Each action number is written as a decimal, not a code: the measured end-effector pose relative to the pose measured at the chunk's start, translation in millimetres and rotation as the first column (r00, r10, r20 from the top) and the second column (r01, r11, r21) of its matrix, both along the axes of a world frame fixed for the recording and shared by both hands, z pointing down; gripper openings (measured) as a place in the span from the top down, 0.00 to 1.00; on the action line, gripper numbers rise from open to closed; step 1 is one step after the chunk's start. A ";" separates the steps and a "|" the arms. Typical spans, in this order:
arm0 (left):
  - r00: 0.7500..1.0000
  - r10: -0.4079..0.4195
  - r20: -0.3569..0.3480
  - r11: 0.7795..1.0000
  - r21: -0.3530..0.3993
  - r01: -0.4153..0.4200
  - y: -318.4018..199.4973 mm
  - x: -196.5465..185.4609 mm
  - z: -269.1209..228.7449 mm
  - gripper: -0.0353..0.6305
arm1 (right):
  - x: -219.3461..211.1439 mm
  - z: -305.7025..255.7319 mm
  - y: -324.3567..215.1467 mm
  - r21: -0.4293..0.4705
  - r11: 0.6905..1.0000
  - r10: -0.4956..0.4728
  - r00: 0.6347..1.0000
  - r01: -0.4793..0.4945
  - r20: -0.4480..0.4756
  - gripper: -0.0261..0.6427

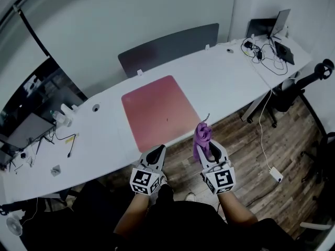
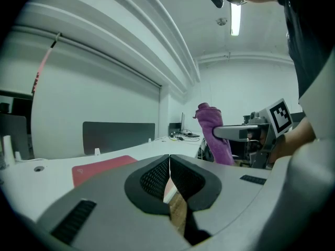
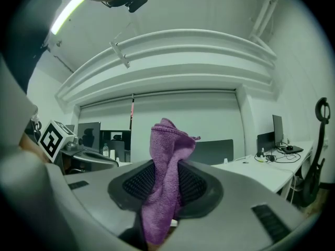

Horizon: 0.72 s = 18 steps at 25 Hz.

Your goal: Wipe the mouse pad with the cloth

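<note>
Your right gripper (image 1: 208, 146) clamps the cloth (image 1: 202, 135); left gripper (image 1: 156, 152) is closed, empty. From the cloth, the pad (image 1: 159, 111) lies at 11 o'clock, nearer the left gripper.

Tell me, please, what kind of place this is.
Most likely an office: a long white desk with a dark grey divider panel, an open laptop with tangled black cables at its far end, and a black wheeled office chair beside it.
</note>
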State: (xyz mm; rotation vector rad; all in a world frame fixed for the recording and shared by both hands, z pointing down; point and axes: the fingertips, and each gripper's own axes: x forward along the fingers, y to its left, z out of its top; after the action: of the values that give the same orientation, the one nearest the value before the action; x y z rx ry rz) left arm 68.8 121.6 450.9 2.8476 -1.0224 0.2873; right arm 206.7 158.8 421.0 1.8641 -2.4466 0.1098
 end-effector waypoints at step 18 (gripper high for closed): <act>0.998 -0.065 -0.027 0.998 -0.020 0.064 -129.5 -78.5 -0.8 0.91 | -95.1 4.9 -144.1 0.013 0.993 -0.119 0.988 0.121 -0.101 0.77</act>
State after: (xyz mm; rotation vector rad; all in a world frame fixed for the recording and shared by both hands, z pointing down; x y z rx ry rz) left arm -9.7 -7.9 450.1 2.7869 -1.0970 0.2497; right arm 111.6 14.7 425.9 1.6804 -2.4921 -0.0133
